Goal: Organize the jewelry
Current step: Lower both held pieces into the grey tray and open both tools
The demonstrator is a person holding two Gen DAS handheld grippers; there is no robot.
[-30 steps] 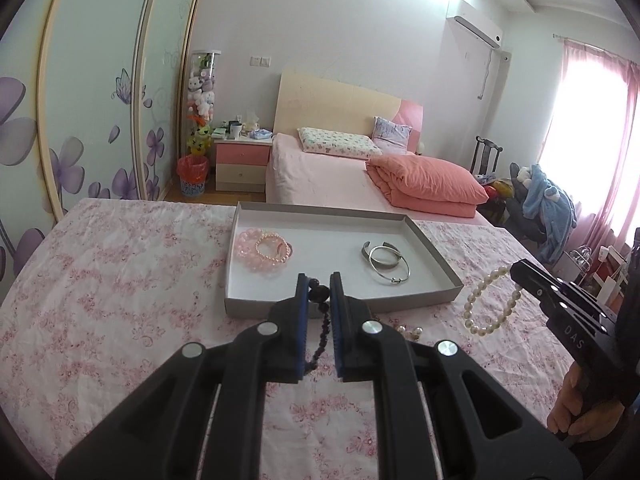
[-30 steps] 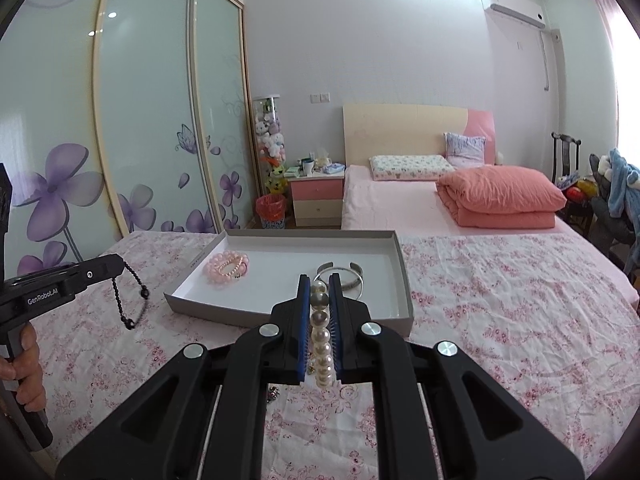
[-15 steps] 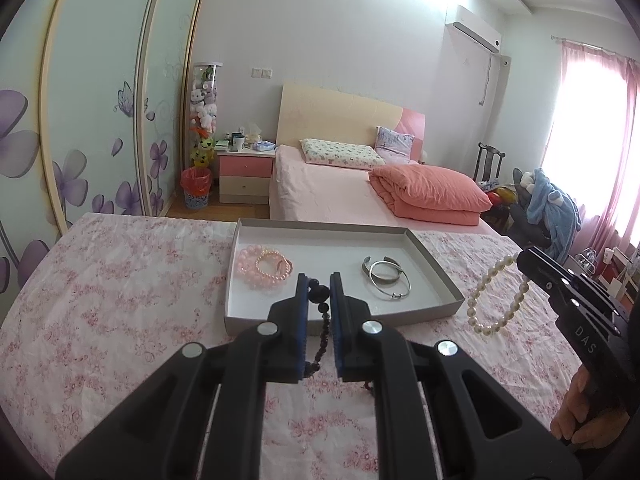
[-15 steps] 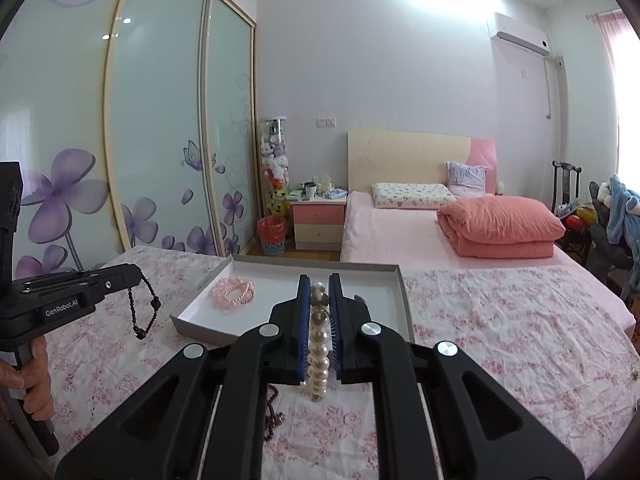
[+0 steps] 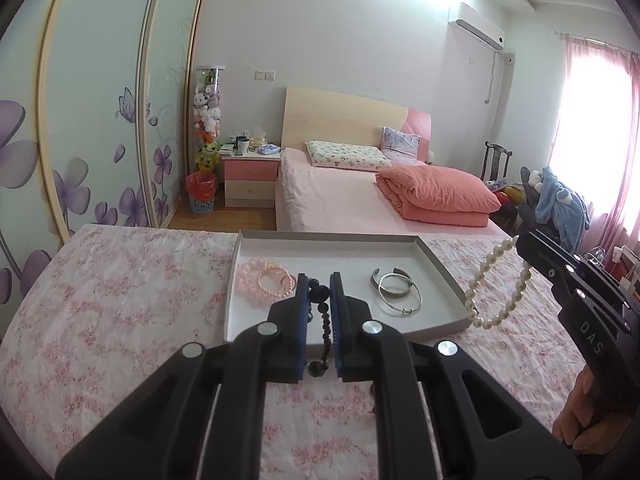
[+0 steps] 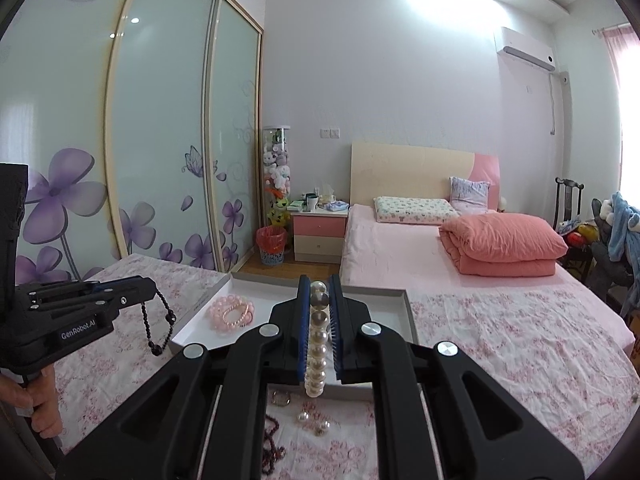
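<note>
While both bracelets hang clear of floral cloth [image 5: 120,320], neither is in tray [image 5: 440,258] yet. Black bead bracelet [image 5: 322,320] pinched in left gripper [image 5: 319,292], jaws narrow, loop dangling at tray's near wall. Pearl bracelet [image 6: 318,344] clamped in right gripper [image 6: 319,292], jaws narrow, beside tray's right edge. Tray holds pink bracelets [image 5: 266,282], silver bangles [image 5: 396,290]. Loose earrings [image 6: 314,422] lie on cloth. Risk: swinging loops snag tray wall or drop onto bangles, tangling; round beads may slip from pads.

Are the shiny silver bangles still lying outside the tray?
No, the silver bangles lie inside the tray, on its right side, across from the pink bracelets.
</note>
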